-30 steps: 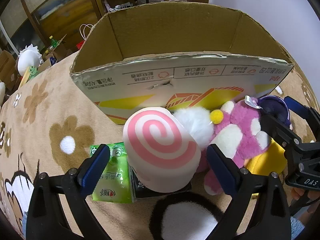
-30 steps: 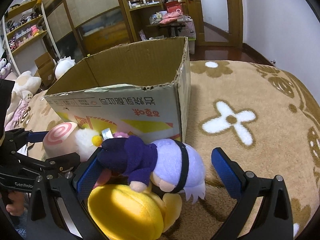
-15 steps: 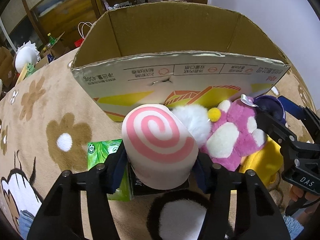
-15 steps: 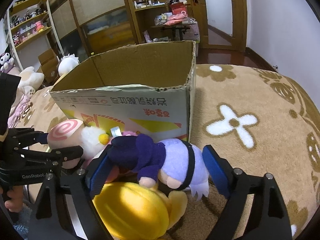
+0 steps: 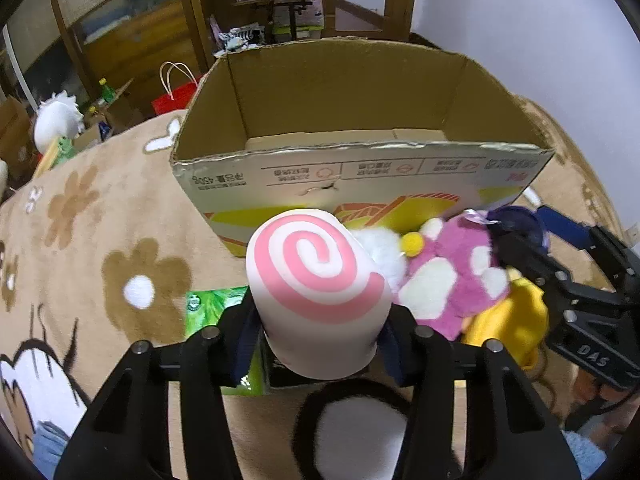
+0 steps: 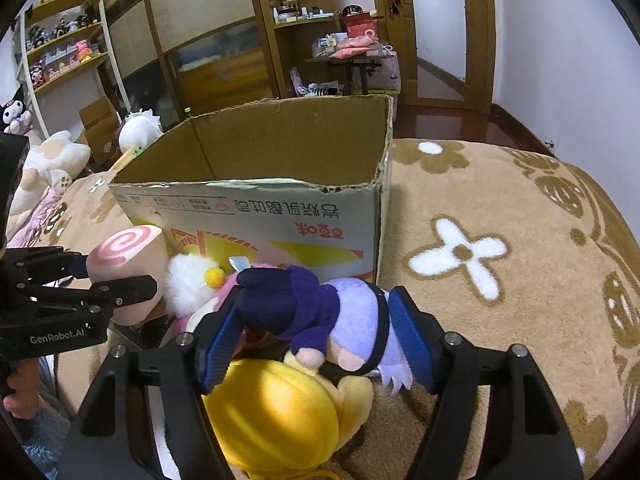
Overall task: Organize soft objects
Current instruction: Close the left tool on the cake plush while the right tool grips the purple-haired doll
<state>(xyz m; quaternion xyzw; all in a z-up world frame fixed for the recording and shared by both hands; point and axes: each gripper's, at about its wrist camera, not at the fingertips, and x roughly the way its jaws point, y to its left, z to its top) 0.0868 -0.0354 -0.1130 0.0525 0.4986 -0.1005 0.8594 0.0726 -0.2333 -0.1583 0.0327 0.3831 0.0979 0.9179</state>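
Left wrist view: the left gripper clamps the pink-and-white swirl plush roll.
Right gripper hugs the purple-dressed plush doll at lower centre, before the open cardboard box.

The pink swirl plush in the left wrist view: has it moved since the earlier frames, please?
Yes. The pink swirl plush, clamped in the left gripper, has risen against the cardboard box.

Smooth foam-like swirl roll, fluffy pink plush, matt torn-edged cardboard box, fuzzy carpet
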